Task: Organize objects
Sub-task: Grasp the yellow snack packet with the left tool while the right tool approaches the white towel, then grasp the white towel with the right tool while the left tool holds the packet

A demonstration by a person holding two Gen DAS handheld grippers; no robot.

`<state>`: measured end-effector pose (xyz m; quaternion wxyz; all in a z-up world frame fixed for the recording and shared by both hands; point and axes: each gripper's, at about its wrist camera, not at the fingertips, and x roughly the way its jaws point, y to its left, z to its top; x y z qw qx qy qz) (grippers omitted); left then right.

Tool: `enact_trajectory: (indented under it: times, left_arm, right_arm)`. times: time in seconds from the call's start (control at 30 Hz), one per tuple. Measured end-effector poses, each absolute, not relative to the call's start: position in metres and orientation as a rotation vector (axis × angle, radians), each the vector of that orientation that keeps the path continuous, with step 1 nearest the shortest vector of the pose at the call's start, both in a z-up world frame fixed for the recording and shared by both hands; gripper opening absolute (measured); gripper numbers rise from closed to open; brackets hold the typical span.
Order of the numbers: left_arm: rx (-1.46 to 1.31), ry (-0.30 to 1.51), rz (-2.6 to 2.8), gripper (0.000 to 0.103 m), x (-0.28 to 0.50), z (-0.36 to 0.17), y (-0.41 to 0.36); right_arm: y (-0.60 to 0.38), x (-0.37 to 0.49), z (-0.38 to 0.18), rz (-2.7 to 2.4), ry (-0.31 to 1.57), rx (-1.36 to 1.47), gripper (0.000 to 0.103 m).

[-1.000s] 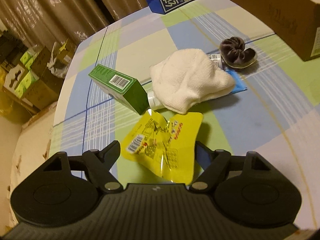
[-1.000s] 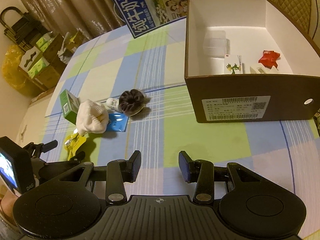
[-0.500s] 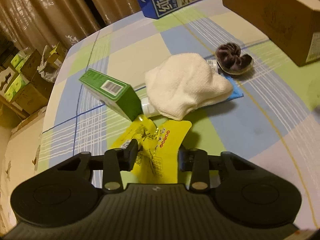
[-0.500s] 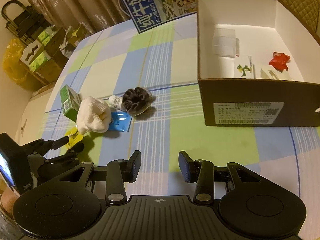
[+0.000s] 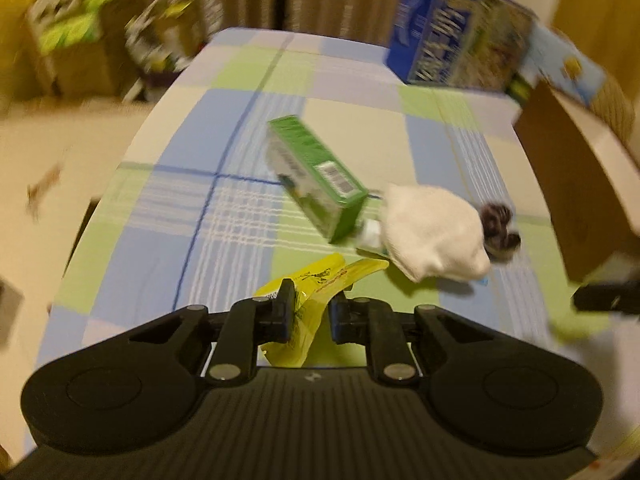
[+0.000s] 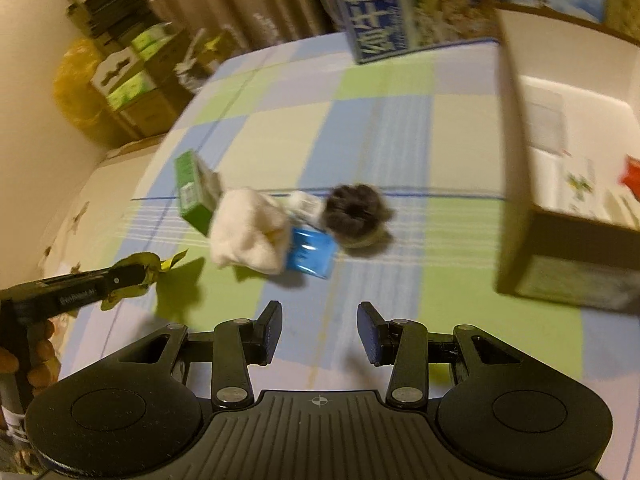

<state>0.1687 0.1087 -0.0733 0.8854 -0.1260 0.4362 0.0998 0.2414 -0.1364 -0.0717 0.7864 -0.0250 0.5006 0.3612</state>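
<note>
My left gripper [image 5: 310, 312] is shut on a yellow snack packet [image 5: 320, 284], held just above the checked tablecloth [image 5: 192, 220]. Beyond it lie a green carton [image 5: 316, 176], a white cloth [image 5: 432, 236] and a dark scrunchie [image 5: 498, 226]. In the right wrist view the left gripper [image 6: 136, 274] with the yellow packet [image 6: 168, 262] shows at the left. My right gripper [image 6: 319, 330] hangs open and holds nothing, short of the white cloth [image 6: 250, 236], a blue packet [image 6: 310, 254], a small white bottle [image 6: 304, 204] and the scrunchie [image 6: 354, 210].
An open cardboard box [image 6: 516, 184] stands at the right with a few small items inside. A blue milk carton box [image 6: 376, 20] stands at the table's far edge. Stacked boxes [image 6: 128, 80] and a yellow bag [image 6: 76, 80] sit on the floor beyond the left edge.
My left gripper closed on the yellow packet and lifted it, swinging leftward. The right gripper moved forward and nearer the pile, staying open. Both views are now motion-blurred.
</note>
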Motion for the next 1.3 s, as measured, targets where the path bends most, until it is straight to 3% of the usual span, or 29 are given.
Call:
enact_trajectory:
  times: [0.33,0.67,0.77,0.9,1.3]
  left_arm:
    - [-0.468,0.883,0.29,0.013,0.148,-0.068,0.157]
    - [-0.495,0.88,0.291,0.013,0.146,-0.064,0.163]
    - [-0.499,0.881,0.291,0.013,0.146,-0.064,0.163]
    - [-0.496,0.891,0.29,0.013,0.147,-0.065,0.162]
    - [-0.48,0.875,0.249,0.013,0.15,-0.054,0.148]
  right_arm:
    - [-0.07,0.248,-0.084,0.919,0.964,-0.139,0.039]
    - [-0.024,0.265,-0.11,0.917,0.916,-0.226,0.038]
    - [-0.023,0.265,-0.115,0.925,0.908,-0.246,0.017]
    - [-0.03,0.263,-0.112,0.942,0.897,-0.238,0.003]
    - [-0.063,0.251,-0.087,0.94,0.898,-0.166,0.001]
